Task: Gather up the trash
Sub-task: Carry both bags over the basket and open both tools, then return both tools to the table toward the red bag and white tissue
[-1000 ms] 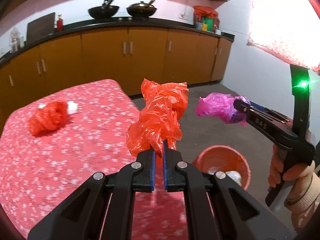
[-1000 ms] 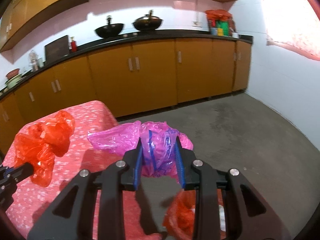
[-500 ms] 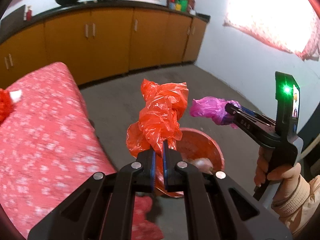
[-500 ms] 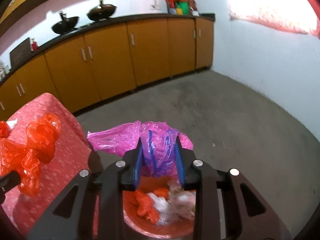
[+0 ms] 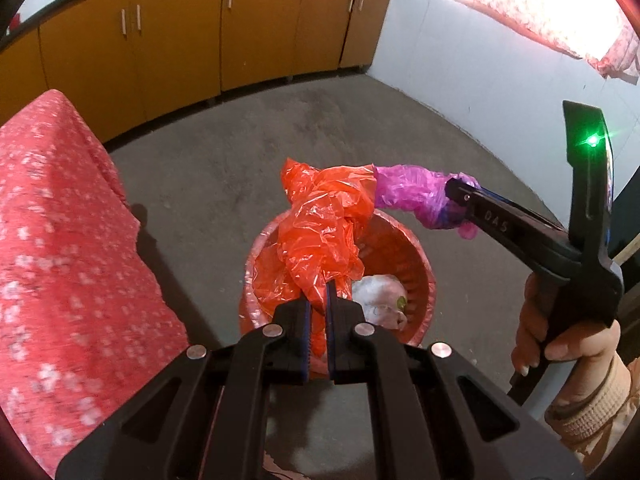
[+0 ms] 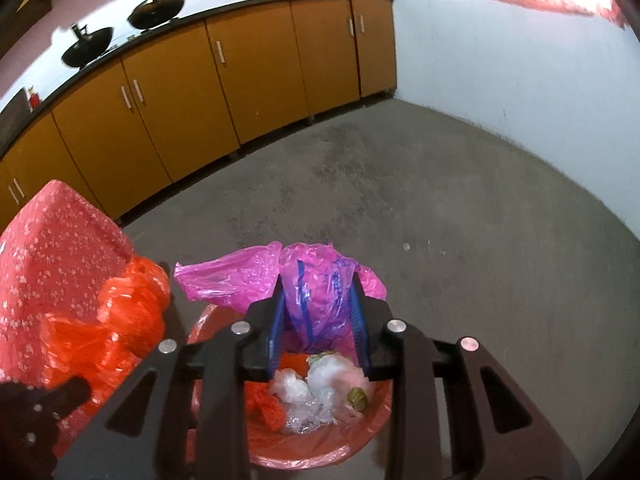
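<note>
Above the red bin [image 5: 416, 256], left tongs [image 5: 316, 300] pinch an orange bag [image 5: 320, 216] hiding its rim; right tongs [image 6: 320, 292] clamp a pink bag [image 6: 316, 280].

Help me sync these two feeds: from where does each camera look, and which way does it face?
Left wrist: on the left gripper, facing down past its orange bag into the red bin; right gripper and hand show.
Right wrist: on the right gripper, facing down past its pink bag.
Shared: bin, both bags, floor.
</note>
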A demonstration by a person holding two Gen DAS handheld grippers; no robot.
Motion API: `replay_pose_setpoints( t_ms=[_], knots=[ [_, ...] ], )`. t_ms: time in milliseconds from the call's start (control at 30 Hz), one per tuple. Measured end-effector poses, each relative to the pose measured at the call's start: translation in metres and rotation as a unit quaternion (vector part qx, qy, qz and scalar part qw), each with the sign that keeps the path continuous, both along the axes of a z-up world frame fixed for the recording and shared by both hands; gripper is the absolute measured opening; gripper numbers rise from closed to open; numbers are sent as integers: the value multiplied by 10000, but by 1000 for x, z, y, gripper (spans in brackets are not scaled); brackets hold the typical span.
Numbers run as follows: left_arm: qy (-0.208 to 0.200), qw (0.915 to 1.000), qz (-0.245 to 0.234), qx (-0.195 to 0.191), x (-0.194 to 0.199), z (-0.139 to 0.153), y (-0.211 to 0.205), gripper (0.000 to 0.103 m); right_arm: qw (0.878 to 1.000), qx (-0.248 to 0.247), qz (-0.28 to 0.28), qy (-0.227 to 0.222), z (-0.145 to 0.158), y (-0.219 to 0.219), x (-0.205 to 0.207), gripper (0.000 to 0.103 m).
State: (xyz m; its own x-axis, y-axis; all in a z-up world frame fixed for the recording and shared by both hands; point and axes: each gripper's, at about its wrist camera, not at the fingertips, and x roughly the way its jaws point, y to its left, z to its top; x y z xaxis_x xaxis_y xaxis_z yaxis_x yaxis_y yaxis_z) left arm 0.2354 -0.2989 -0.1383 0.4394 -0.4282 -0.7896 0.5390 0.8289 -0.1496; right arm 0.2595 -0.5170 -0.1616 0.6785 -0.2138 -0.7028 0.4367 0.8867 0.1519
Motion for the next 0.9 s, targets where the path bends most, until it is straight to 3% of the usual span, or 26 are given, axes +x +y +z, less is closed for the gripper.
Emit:
replay_pose_setpoints(
  t_ms=[233,333,400,433,633,900],
  knots=[
    [242,9997,16,81,14,-16,-12,7,9997,203,-165,-16,-11,-18,-1,30],
    [344,9994,5,105,16,-23,-16,18,9994,305,-148,14,-16,-17,3,30],
    [314,9995,72,57,16,-22,-14,34,9992,379,-62,66,-19,-11,6,31],
    [277,9996,103,40,15,-21,-12,36,9992,391,-19,88,-22,-11,7,34],
    [135,9985,525,-68,20,-5,17,38,9987,420,167,222,-31,5,12,44],
    [-131,9945,999,-290,16,27,68,41,9990,377,222,91,-9,21,10,46]
  ],
)
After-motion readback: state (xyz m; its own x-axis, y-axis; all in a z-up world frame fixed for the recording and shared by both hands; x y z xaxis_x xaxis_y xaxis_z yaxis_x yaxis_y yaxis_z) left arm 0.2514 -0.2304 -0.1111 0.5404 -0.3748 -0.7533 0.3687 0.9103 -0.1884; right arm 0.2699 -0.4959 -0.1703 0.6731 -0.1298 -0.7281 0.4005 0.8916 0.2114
